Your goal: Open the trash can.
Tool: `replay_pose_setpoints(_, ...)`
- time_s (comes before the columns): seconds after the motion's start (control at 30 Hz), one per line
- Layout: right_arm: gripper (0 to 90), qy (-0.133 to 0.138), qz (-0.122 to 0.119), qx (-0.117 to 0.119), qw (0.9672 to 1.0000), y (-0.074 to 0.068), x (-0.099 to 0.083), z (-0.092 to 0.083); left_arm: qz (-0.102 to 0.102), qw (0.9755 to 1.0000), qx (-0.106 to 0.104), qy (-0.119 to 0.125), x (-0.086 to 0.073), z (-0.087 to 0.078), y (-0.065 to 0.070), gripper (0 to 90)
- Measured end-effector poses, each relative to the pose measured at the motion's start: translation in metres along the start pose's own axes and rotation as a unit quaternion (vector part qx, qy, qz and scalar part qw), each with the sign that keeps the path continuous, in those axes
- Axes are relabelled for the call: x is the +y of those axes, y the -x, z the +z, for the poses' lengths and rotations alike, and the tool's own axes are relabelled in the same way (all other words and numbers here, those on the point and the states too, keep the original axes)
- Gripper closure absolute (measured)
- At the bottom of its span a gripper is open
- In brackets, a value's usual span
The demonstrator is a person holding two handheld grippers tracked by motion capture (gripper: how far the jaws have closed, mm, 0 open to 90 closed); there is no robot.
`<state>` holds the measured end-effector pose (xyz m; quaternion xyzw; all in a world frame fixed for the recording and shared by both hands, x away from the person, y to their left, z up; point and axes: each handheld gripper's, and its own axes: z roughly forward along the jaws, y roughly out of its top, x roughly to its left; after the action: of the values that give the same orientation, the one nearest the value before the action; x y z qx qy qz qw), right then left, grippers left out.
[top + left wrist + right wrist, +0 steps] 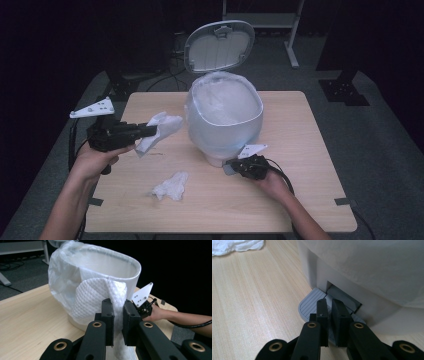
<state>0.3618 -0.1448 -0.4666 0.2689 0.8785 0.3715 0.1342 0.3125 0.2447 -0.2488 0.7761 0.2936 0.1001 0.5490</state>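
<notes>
A white pedal bin (224, 117) lined with a clear plastic bag stands mid-table with its grey lid (219, 46) up. My left gripper (150, 131) is shut on a white paper towel (160, 129) and holds it in the air left of the bin; in the left gripper view the towel (97, 300) hangs between the jaws in front of the bin (100, 267). My right gripper (234, 164) is shut, its tips pressing down on the bin's grey foot pedal (312, 306) at the base (367, 302). A second crumpled paper towel (171, 185) lies on the table near the front.
The wooden table (300, 150) has open surface to the right of the bin and along its front edge. Dark floor, cables and stand legs (292, 47) lie behind the table. The right hand and its gripper (143, 303) appear beyond the bin in the left gripper view.
</notes>
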Motion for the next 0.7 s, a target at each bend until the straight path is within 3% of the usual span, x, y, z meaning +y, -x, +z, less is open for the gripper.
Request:
replay_pose_setpoints(0.43, 83.9, -0.001, -0.001, -0.001, 1.0000, 0.000, 0.000, 0.000, 0.008, 0.9998, -0.018, 0.008, 0.027, 0.004, 0.005, 81.9)
replay_pose_setpoints(0.7, 83.9, -0.001, -0.002, -0.001, 1.0000, 0.000, 0.000, 0.000, 0.025, 0.9994, -0.022, 0.010, 0.046, 0.008, 0.011, 81.9)
